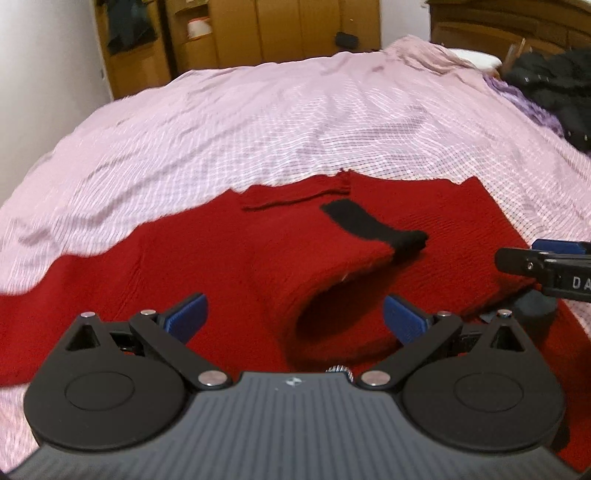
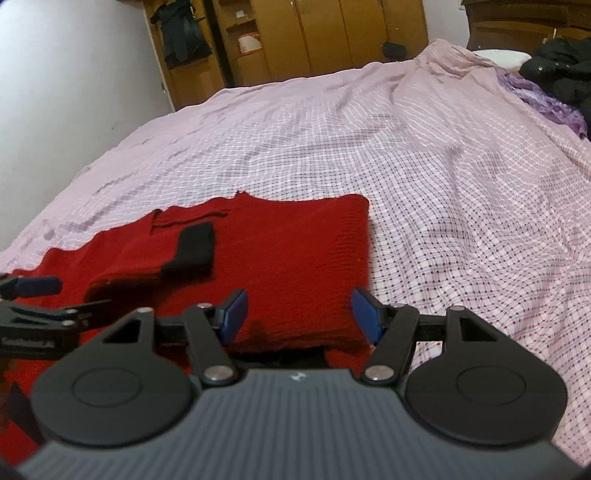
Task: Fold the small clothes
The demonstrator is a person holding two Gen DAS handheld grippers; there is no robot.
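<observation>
Checked bedsheet (image 2: 443,184) under red sweater (image 2: 288,258); left gripper (image 1: 295,314), right gripper (image 2: 299,314) spread wide, empty; sleeve opening (image 1: 332,325) left-view only.

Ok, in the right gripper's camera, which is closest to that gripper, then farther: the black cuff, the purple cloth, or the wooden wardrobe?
From the right gripper:
1. Black knitted cuff on the red knitted sweater, just ahead, to the left.
2. Crumpled purple cloth, far right on the pink checked bedsheet.
3. Wooden wardrobe, beyond the bed, against the back wall.

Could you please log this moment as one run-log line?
left hand-held gripper: open, above red sweater | right hand-held gripper: open | black-cuffed sleeve: folded across | bedsheet
</observation>
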